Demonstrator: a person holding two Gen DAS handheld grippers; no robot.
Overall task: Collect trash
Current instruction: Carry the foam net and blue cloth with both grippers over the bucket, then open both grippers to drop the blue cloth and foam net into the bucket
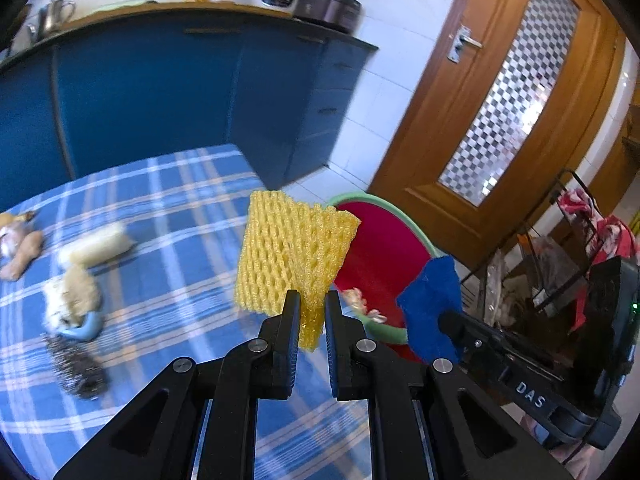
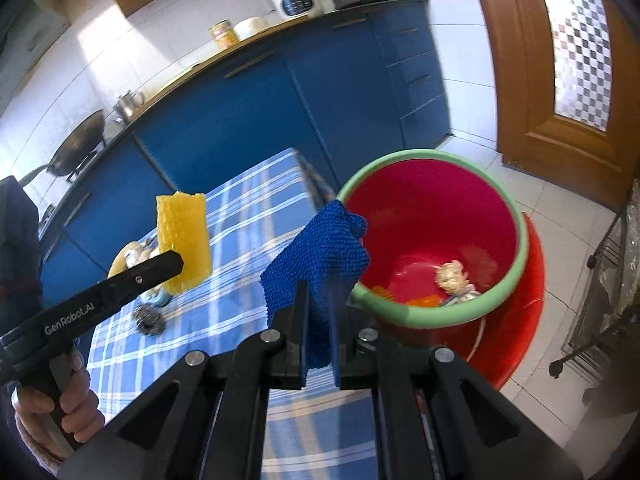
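My left gripper (image 1: 312, 300) is shut on a yellow foam fruit net (image 1: 292, 256) and holds it above the table's right edge, near the red bucket (image 1: 380, 248). The net also shows in the right wrist view (image 2: 184, 236). My right gripper (image 2: 320, 292) is shut on a blue foam net (image 2: 320, 256) beside the rim of the red bucket with a green rim (image 2: 516, 208). The bucket holds some scraps (image 2: 454, 276). The blue net also shows in the left wrist view (image 1: 430, 300).
A blue plaid tablecloth (image 1: 168, 208) covers the table. On it lie a steel scourer (image 1: 78, 364), a pale sponge (image 1: 96, 246), other scraps (image 1: 72, 304) and peels (image 1: 20, 244). Blue cabinets (image 1: 160, 92) stand behind. A wooden door (image 1: 500, 100) and a wire rack (image 1: 560, 272) are at right.
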